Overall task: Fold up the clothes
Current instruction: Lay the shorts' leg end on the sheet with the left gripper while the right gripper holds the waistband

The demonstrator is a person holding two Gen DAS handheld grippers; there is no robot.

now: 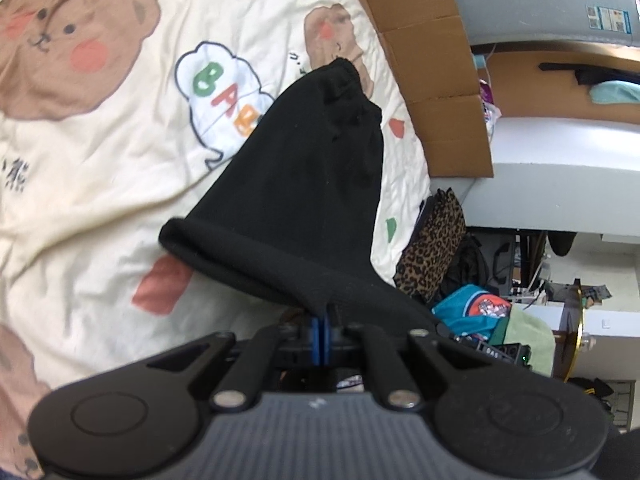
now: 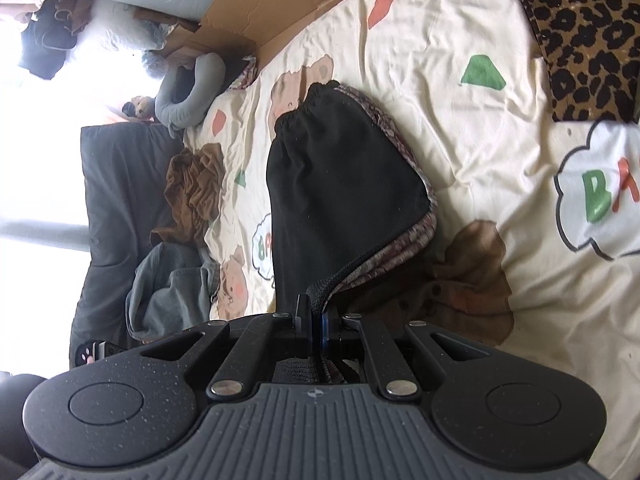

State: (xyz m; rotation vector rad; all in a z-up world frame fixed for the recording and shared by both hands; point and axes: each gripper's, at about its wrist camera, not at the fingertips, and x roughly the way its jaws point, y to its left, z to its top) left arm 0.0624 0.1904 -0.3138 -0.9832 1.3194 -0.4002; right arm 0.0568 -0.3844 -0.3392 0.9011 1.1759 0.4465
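Observation:
A black garment with an elastic waistband [image 1: 304, 176] hangs over the cream bear-print bedsheet [image 1: 100, 152]. My left gripper [image 1: 323, 320] is shut on its near edge, and the cloth rises from the pinch toward the waistband. In the right wrist view the same black garment [image 2: 340, 176] shows a patterned inner lining along its right edge. My right gripper [image 2: 316, 320] is shut on its near edge. The garment stretches away from both grippers, with its far end resting on the bedsheet [image 2: 480, 128].
Cardboard [image 1: 432, 64] lines the bed's far side. A leopard-print cloth [image 2: 580, 32], a brown garment [image 2: 196, 188], a grey-blue garment [image 2: 172, 288] and a grey neck pillow [image 2: 188, 96] lie around the bed. A dark blanket [image 2: 120, 208] lies at the left.

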